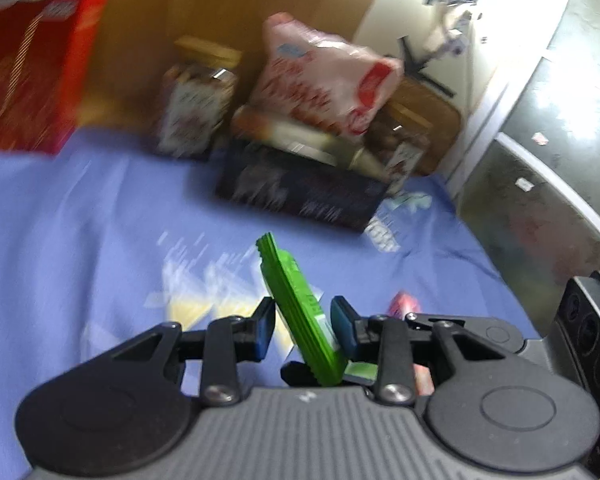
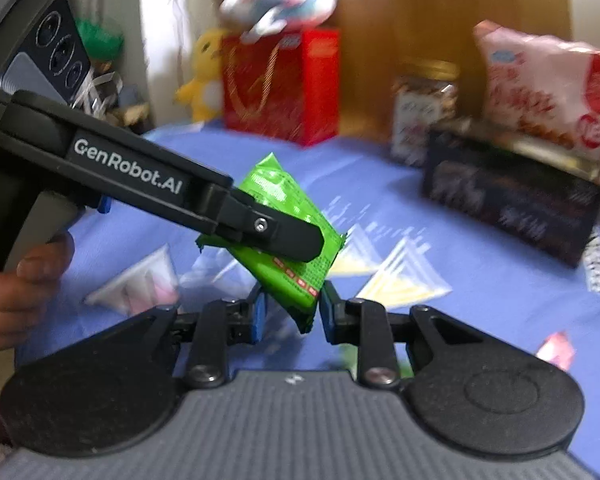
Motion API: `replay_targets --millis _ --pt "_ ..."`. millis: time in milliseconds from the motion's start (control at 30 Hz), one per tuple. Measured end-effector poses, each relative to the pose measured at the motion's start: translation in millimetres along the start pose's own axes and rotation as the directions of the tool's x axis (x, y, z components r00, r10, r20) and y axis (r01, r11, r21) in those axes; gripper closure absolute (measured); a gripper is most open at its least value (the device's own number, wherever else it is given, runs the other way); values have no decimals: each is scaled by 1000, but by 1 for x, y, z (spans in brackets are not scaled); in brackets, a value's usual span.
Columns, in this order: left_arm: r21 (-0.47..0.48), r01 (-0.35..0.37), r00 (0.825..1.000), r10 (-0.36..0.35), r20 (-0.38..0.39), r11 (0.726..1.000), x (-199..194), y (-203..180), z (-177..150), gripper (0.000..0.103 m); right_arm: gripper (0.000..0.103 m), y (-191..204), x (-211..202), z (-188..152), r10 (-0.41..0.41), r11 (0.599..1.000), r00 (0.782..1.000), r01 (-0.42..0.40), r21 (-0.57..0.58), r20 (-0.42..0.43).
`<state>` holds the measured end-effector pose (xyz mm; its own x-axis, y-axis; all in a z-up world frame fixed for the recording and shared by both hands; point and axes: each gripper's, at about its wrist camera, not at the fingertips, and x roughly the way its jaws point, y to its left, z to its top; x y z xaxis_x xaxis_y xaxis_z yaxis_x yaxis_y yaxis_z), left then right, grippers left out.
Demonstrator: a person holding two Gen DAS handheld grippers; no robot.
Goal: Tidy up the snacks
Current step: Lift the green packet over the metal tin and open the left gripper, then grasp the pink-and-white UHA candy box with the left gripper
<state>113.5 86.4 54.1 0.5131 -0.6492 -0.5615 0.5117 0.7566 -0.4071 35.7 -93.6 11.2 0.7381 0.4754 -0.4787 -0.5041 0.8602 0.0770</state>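
Observation:
A green snack packet [image 1: 300, 308] hangs above the blue cloth [image 1: 80, 240], edge-on between the pads of my left gripper [image 1: 304, 328], which is shut on it. From the right wrist, the left gripper [image 2: 300, 240] reaches in from the left, one black finger lying across the green packet [image 2: 276, 188]. The packet's lower corner sits between the pads of my right gripper [image 2: 292, 312], and both pads touch it. A black snack box [image 2: 508, 204] holding a pink-and-white bag [image 2: 540, 80] stands at the back right.
A red gift bag [image 2: 284, 84], a yellow plush toy [image 2: 204, 72] and a jar [image 2: 424, 116] stand along the back by a wooden board. Clear triangular packets [image 2: 140, 284] and a small pink packet [image 2: 556, 350] lie on the cloth. A hand [image 2: 20, 280] grips the left gripper's handle.

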Motion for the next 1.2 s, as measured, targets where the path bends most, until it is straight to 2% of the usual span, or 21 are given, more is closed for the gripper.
replay_targets --millis 233,400,500,533,567,600,667,767,867,1033,1200 --pt "103 67 997 -70 31 992 56 -32 72 71 72 -68 -4 39 -120 992 989 117 44 82" --pt "100 92 995 -96 38 991 112 -44 114 71 72 -126 9 59 -196 979 975 189 78 104" --pt "102 55 997 -60 45 993 145 -46 128 61 69 -151 27 67 -254 966 963 247 78 92" --pt "103 29 998 -35 49 994 155 -46 130 51 67 -159 33 68 -277 959 957 271 82 82" --pt "107 -10 998 4 57 994 164 -46 132 41 63 -166 37 68 -295 953 952 288 92 75" --pt "113 -52 997 44 69 992 169 -46 134 39 48 -173 36 66 -303 950 949 293 110 84" --pt "133 -125 989 112 100 983 172 -45 135 39 38 -179 33 62 -319 943 944 307 127 87" --pt "134 -150 984 135 115 980 164 -38 134 35 38 -172 18 54 -366 929 921 353 115 129" --pt "128 -178 980 165 109 976 149 -33 125 33 38 -171 3 47 -358 929 923 337 156 139" --pt "187 -151 988 145 48 971 119 -43 91 32 38 -159 -35 16 -312 923 943 270 276 121" --pt "252 -44 995 66 -79 967 105 -61 38 30 38 -142 -67 -24 -217 908 975 181 377 53"
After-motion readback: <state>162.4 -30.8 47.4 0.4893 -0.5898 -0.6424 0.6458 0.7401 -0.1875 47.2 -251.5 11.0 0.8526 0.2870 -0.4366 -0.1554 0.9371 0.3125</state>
